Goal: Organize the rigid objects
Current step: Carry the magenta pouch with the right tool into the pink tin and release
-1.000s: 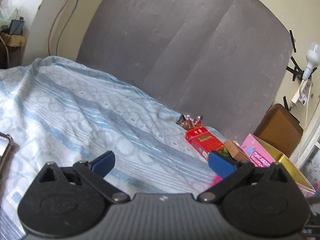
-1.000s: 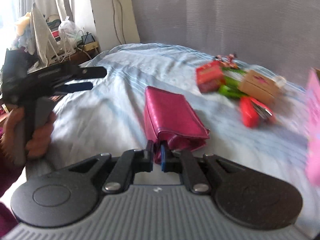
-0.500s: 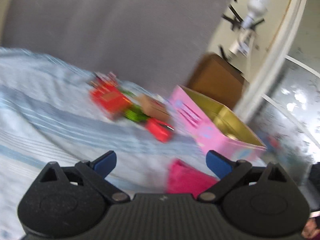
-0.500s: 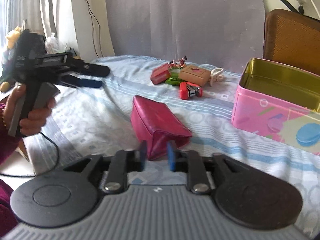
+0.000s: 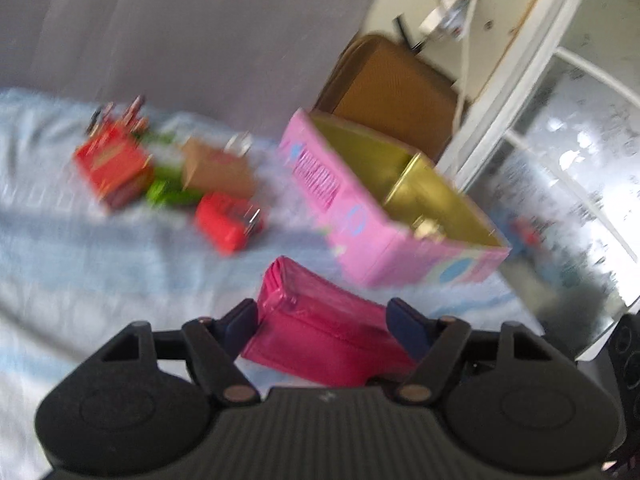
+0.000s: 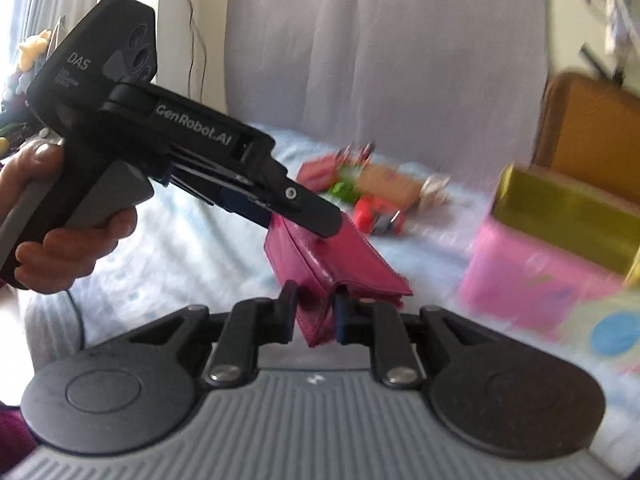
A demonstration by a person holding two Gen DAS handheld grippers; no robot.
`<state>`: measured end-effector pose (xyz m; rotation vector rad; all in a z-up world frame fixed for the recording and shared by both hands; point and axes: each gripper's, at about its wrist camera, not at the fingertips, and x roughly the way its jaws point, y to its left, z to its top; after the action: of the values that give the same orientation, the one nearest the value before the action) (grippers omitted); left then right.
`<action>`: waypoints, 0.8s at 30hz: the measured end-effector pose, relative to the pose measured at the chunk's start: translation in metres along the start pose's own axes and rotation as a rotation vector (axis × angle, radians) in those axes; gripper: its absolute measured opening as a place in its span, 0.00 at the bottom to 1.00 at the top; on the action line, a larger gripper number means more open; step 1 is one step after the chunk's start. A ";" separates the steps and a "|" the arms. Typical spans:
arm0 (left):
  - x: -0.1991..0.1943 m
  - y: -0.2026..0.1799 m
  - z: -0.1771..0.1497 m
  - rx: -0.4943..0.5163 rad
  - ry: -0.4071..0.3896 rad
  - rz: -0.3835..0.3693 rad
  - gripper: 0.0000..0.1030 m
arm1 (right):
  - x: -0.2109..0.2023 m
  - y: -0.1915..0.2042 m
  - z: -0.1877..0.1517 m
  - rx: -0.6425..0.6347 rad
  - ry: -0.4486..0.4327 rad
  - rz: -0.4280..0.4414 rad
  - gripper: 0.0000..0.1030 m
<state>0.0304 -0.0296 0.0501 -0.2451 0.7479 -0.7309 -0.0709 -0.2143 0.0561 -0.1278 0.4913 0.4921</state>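
Note:
A magenta pouch (image 5: 320,332) lies on the blue-striped bedsheet (image 5: 80,248). My left gripper (image 5: 326,322) is open, its fingers on either side of the pouch's near end. In the right wrist view the pouch (image 6: 344,264) has one corner between my right gripper's (image 6: 314,316) fingers, which stand slightly apart around it; whether they pinch it I cannot tell. The left gripper body (image 6: 160,148) reaches over the pouch from the left. An open pink tin (image 5: 384,208) with a gold inside stands to the right.
A red box (image 5: 110,164), a green item (image 5: 168,194), a tan box (image 5: 218,168) and a red stapler (image 5: 226,220) lie blurred near the grey headboard (image 5: 180,32). A brown chair back (image 5: 392,92) stands behind the tin.
My left gripper has swung right and down to straddle the pouch. My right gripper's fingers have parted from shut and the view has shifted closer to the pouch.

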 end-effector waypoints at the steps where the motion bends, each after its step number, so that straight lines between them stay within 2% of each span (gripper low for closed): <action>1: 0.000 -0.006 0.009 0.004 -0.017 -0.016 0.70 | -0.004 -0.005 0.005 -0.011 -0.020 -0.017 0.20; 6: 0.022 -0.042 0.053 0.063 -0.084 -0.077 0.70 | -0.017 -0.039 0.028 -0.062 -0.083 -0.151 0.20; 13: 0.087 -0.078 0.087 0.116 -0.095 -0.104 0.70 | -0.012 -0.095 0.028 -0.031 -0.087 -0.306 0.20; 21: 0.151 -0.087 0.096 0.117 -0.040 -0.015 0.73 | 0.017 -0.138 0.017 0.046 -0.008 -0.365 0.21; 24: 0.161 -0.087 0.094 0.107 -0.016 0.024 0.79 | 0.032 -0.150 0.011 0.076 0.027 -0.440 0.25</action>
<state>0.1317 -0.2067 0.0710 -0.1446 0.6936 -0.7425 0.0307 -0.3295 0.0506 -0.1649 0.4905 0.0417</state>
